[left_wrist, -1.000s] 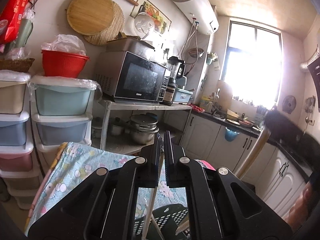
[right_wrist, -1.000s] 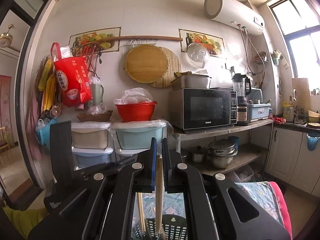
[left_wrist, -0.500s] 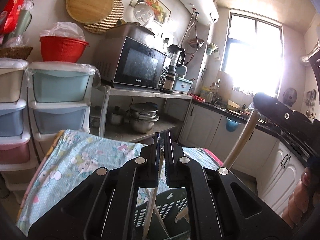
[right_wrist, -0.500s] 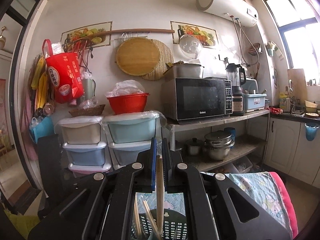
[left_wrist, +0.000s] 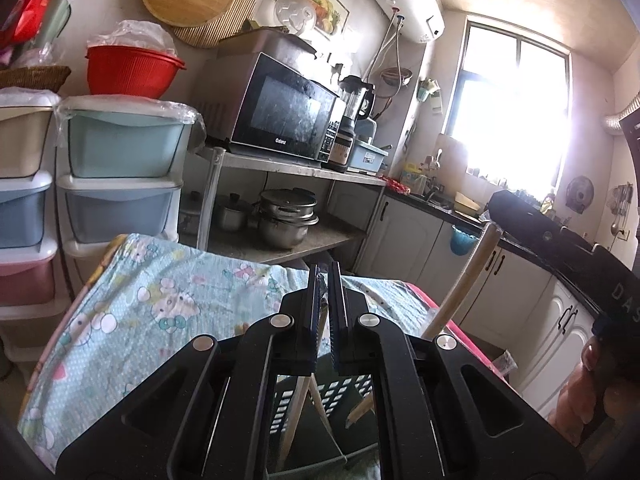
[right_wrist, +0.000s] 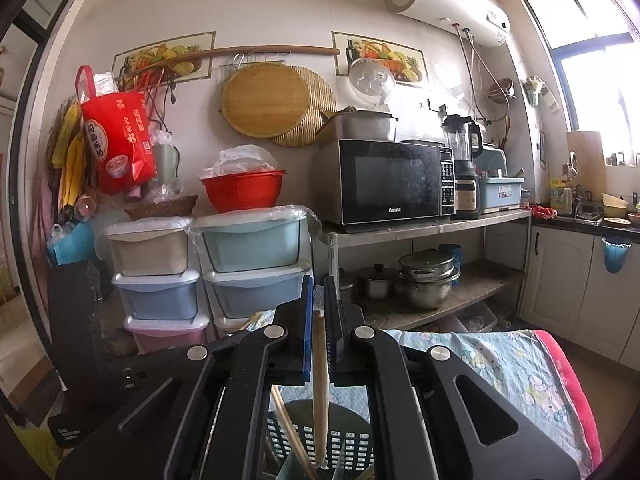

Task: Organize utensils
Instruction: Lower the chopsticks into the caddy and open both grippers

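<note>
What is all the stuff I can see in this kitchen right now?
utensil basket: one, dark slotted, on the cloth below both grippers
wooden handle: one, pale, upright between the right jaws, its lower end in the basket
thin stick: one, pale, clamped by the left jaws
tablecloth: one, light blue cartoon print
microwave: one, black, upper shelf
pots: several, steel, lower shelf
red bowl: one, atop drawers
left hand-held gripper: black, shut
right hand-held gripper: black, shut
</note>
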